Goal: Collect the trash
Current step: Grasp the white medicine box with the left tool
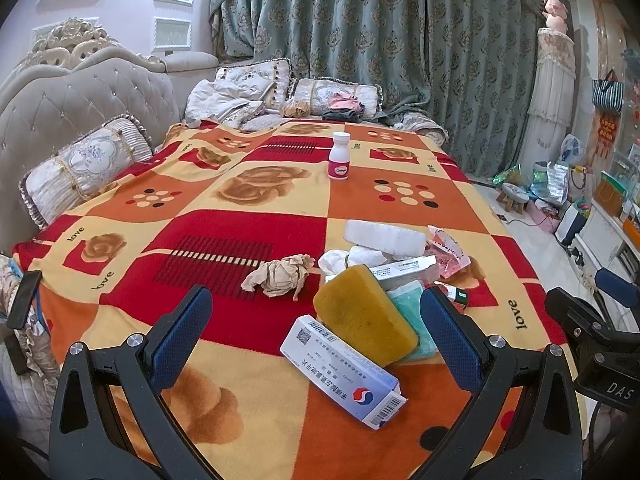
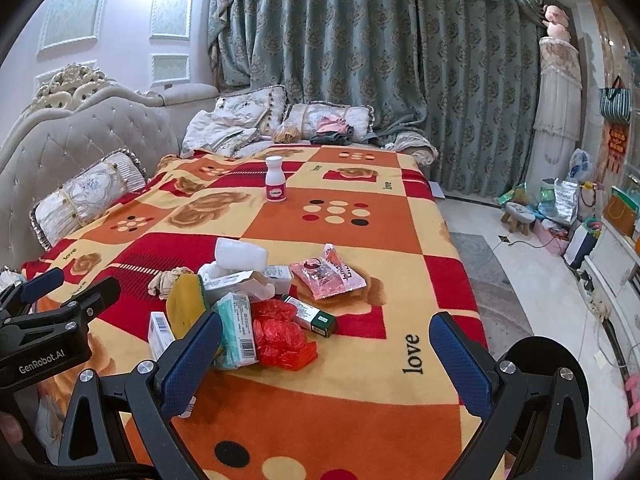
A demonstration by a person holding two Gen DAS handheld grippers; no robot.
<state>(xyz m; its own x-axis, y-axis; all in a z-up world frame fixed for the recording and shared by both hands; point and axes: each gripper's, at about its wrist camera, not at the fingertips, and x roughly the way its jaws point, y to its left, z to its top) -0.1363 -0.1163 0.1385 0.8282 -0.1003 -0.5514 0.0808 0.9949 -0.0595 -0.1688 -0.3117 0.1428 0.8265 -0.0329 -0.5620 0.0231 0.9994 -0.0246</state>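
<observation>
A pile of trash lies on the patterned blanket [image 1: 248, 240]: a yellow sponge [image 1: 364, 316], a white and blue medicine box [image 1: 344, 372], a crumpled brown paper [image 1: 280, 276], a white foam block [image 1: 384, 238], a pink wrapper [image 2: 328, 274], a red plastic bag [image 2: 282, 334] and a teal tissue pack [image 2: 236, 326]. A white bottle with a pink label [image 1: 339, 156] stands upright farther back. My left gripper [image 1: 316, 328] is open just above the blanket, its fingers either side of the sponge and box. My right gripper [image 2: 326, 354] is open near the pile's right side, holding nothing.
A tufted headboard [image 1: 80, 100] and pillows [image 1: 84, 168] line the left; more pillows and clothes sit at the far end before the curtains [image 1: 380, 40]. Right of the bed is tiled floor with a small stool [image 2: 518, 216], bags and a white cabinet [image 2: 612, 256].
</observation>
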